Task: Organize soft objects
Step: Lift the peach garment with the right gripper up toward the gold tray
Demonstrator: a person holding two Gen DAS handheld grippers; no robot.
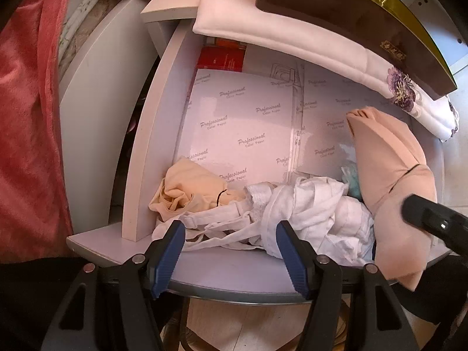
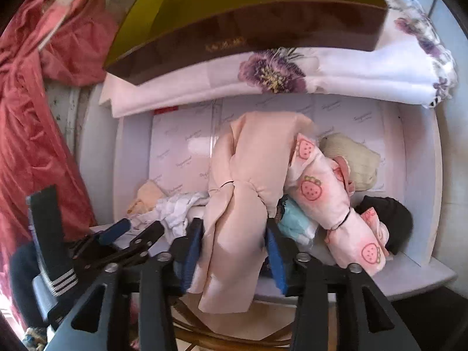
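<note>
My right gripper (image 2: 235, 234) is shut on a rolled peach garment (image 2: 248, 175), held upright at the front of a white shelf (image 2: 424, 275); the garment also shows in the left wrist view (image 1: 392, 175). My left gripper (image 1: 229, 231) is open and empty, its jaws at the front edge of a crumpled white garment (image 1: 307, 213) on the shelf (image 1: 228, 272). A cream garment (image 1: 190, 190) lies left of it. In the right wrist view a pink strawberry-print roll (image 2: 327, 196), a teal piece (image 2: 298, 222), a black item (image 2: 389, 216) and a pale green item (image 2: 354, 161) lie to the right.
Sheets printed "Professional" (image 1: 234, 128) line the shelf back. A folded white floral cloth (image 2: 336, 73) and a brown-and-gold box (image 2: 248, 20) rest on the shelf above. Red fabric (image 1: 26, 117) hangs at the left. A shelf divider (image 1: 152, 146) stands left.
</note>
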